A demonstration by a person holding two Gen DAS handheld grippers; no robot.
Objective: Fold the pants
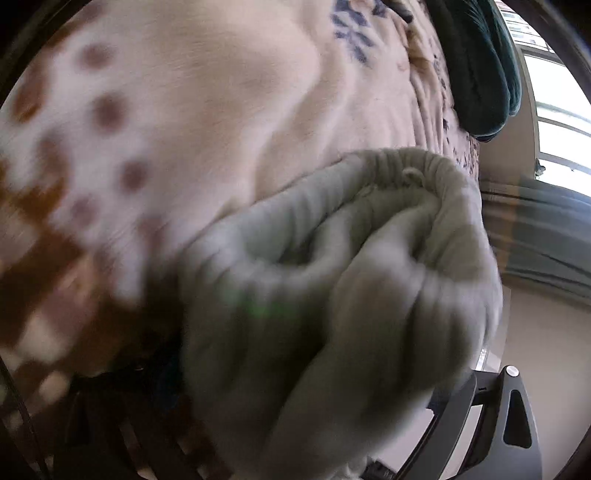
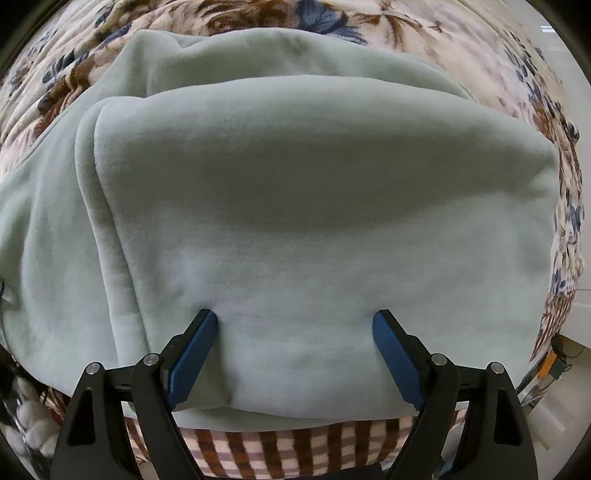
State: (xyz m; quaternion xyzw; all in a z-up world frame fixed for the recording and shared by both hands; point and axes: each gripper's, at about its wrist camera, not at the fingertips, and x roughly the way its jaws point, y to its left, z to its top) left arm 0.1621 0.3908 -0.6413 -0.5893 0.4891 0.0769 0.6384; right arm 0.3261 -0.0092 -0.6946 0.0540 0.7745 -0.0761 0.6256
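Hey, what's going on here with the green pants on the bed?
A person is folding pale green pants on a bed covered with a floral blanket, using handheld tongs in each hand. The right tongs are open, their blue pads spread wide with the tips pressing into the folded stack. The left tongs are mostly buried under a bunched part of the pants with the gathered waistband, apparently gripping it, though the picture is blurred and the pads are hidden.
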